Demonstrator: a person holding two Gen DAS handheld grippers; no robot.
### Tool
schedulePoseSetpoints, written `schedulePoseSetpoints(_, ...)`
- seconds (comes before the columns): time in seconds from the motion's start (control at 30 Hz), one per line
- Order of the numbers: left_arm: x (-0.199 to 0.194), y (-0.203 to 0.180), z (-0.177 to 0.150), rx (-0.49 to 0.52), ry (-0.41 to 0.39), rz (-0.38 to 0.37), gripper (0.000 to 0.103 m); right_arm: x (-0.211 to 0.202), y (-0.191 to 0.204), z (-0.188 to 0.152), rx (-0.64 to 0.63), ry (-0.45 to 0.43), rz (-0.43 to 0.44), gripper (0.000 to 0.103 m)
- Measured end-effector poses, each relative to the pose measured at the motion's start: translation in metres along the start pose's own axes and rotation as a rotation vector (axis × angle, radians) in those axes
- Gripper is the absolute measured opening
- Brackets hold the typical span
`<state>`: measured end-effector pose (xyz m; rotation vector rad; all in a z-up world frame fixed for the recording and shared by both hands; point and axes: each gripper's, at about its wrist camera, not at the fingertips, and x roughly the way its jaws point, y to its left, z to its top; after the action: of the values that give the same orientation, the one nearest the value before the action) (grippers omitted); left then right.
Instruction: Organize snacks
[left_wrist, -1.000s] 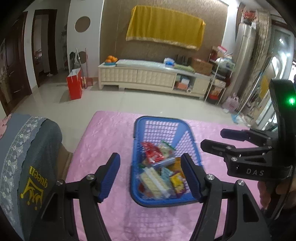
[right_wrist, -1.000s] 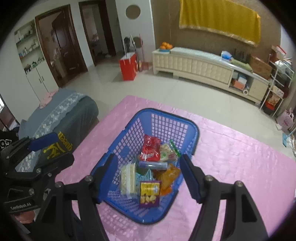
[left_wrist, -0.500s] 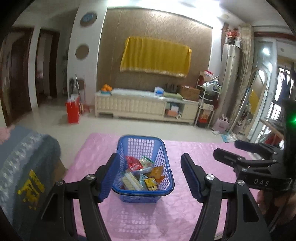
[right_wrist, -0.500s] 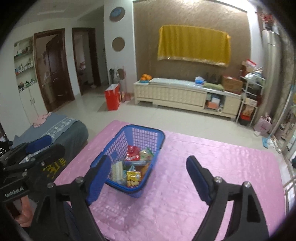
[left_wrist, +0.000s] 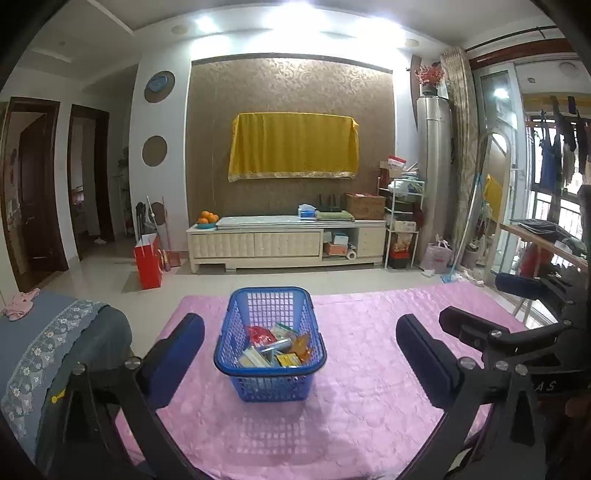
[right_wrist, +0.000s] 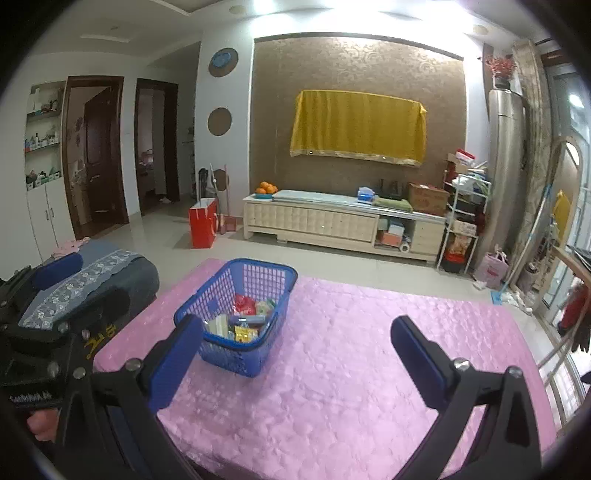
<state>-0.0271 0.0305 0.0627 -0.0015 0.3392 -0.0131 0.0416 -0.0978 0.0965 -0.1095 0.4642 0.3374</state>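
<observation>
My left tongs: the left gripper with its blue padded fingers is opening wide, and nothing is between its jaws; in the left wrist view the basket shows in the gap, but it stands farther away on the table
My right tongs: the right gripper is opening wide too, and it holds nothing; only bare cloth lies between its blue pads
Table: the pink quilted tablecloth covers all the table, and I see no loose packet on it in either view
Task thing: the blue plastic mesh basket stands upright on the cloth, in front of my left tongs and to the left front of my right tongs, apart from both
Inside the basket: the colourful snack packets lie together on its bottom, a red one, a yellow one, some pale ones; I cannot read what they are
Behind the table: the grey armrest with a flower border is at the left, then the cream low cabinet against the far wall
Progress: I judge the gathering as done, because every snack I can see is already in the basket
What is left: nothing that I can see, my tongs are empty and away from the basket
</observation>
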Motion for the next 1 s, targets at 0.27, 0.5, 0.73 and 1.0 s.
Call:
schedulePoseSetpoints(0.27,-0.009,0.000,-0.014,-0.024,0.028,-0.003,0.103,-0.012,-0.002,-0.017,0.020,0.005,-0.025,0.103)
schedulePoseSetpoints(0.5,-0.012,0.001,-0.015,-0.023,0.032,-0.020,0.103,-0.022,0.001,-0.018,0.019,-0.010,-0.029,0.103)
schedulePoseSetpoints(0.73,-0.012,-0.002,-0.019,-0.013,0.040,-0.016,0.103,-0.028,0.005,-0.024,0.025,-0.006,-0.020,0.103)
schedulePoseSetpoints(1.0,-0.011,-0.004,-0.017,-0.006,0.054,-0.023,0.103,-0.030,0.004,-0.025,0.020,-0.003,-0.031,0.103)
